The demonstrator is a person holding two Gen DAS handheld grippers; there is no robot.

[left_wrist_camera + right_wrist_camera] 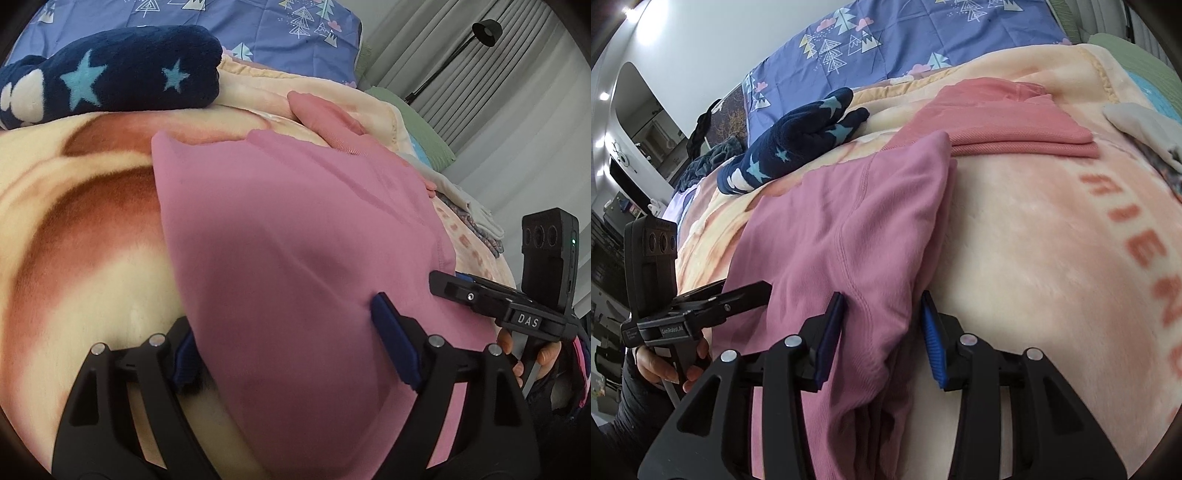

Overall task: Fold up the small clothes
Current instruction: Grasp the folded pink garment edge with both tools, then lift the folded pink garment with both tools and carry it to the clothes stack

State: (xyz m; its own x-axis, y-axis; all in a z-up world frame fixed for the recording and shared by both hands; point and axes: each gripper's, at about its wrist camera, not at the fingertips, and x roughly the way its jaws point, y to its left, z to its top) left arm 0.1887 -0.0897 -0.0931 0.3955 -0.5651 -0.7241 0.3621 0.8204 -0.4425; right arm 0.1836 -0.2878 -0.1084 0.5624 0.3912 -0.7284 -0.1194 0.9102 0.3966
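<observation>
Soft, even daylight fills my views — the curtain (480, 74) glows pale, ceiling lights (604, 96) glare white. Fisheye bends the edges into dark corners, and the pink cloth (295, 258) close up blurs slightly.

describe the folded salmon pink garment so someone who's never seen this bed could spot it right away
Start at the cream blanket spread over the bed. Toward its far side lies the folded salmon garment, flat and squared, just beyond the mauve garment. It is more orange-pink than that mauve piece and, unlike the navy star-patterned fleece, plain.
</observation>
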